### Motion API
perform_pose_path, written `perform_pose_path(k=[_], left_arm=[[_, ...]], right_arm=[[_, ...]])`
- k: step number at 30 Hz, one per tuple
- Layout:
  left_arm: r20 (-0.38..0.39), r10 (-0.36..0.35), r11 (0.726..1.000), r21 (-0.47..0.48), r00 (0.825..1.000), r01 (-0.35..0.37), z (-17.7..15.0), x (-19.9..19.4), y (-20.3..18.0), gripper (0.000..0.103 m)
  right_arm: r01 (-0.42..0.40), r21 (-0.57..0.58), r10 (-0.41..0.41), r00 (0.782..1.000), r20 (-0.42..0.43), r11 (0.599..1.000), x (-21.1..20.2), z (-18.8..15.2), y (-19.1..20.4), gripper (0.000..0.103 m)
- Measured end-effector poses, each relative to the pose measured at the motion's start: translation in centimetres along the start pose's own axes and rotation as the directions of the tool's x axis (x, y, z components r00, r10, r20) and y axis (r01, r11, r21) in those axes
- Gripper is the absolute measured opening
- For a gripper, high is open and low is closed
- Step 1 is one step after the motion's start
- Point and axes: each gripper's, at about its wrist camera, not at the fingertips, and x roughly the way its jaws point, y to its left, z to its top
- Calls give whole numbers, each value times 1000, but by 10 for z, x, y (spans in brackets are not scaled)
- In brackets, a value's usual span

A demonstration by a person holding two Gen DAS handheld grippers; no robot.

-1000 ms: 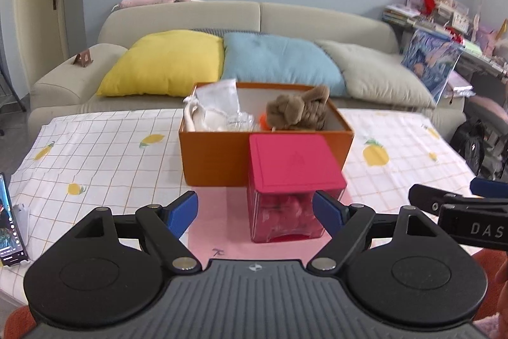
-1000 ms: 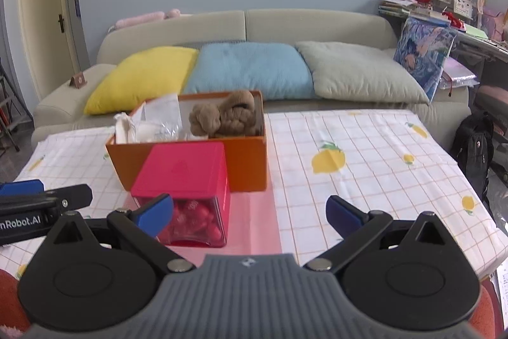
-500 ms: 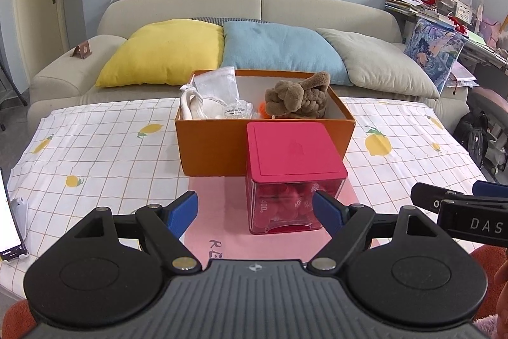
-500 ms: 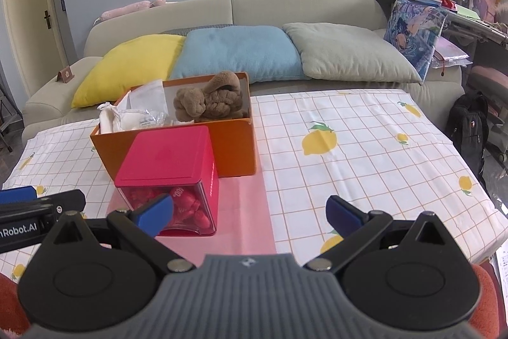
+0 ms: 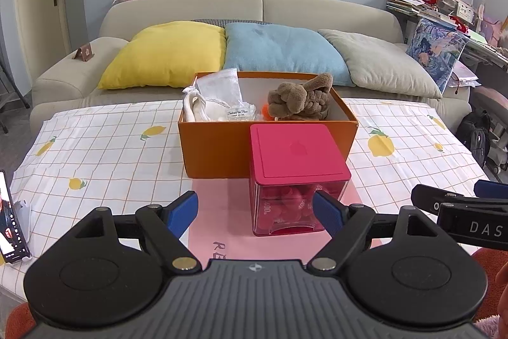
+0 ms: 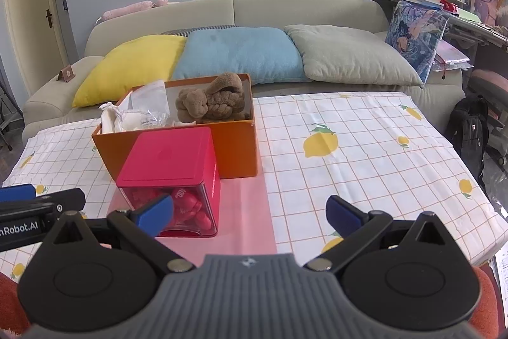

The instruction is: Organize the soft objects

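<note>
- Brown plush toy [image 5: 298,100]: lies in the right half of the orange box [image 5: 216,154], knotted limbs up above the rim. I judge it light, squashy and non-slip; I would pinch a raised limb or the bulging head rather than the body.
- White drawstring pouch [image 5: 206,107] and clear packet [image 5: 222,88]: left half of the same box. Soft; I expect the film to be slick, so I would take the gathered neck of the pouch.
- Red-lidded clear container [image 6: 171,180]: on the pink mat [image 5: 222,212], touching the box front. Rigid walls, lid on; I would grip it across the side walls.
- Left gripper [image 5: 255,208]: released, fingers spread, holding nothing, hovering before the container.
- Right gripper [image 6: 249,208]: released, empty, container off its left finger.
- Hard to make out: the red pieces inside the container, soft or hard I cannot tell; a small orange item beside the plush, mostly hidden; the box floor; a phone [image 5: 9,221] cut off at the left edge.
</note>
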Motion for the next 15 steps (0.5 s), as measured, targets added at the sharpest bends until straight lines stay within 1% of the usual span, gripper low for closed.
perform_pose_path(k=[15], left_arm=[[-4, -2, 1000, 9, 1000, 2, 0, 1, 0, 96]], right_arm=[[-1, 7, 1, 1000, -2, 1000, 2, 0, 0, 100]])
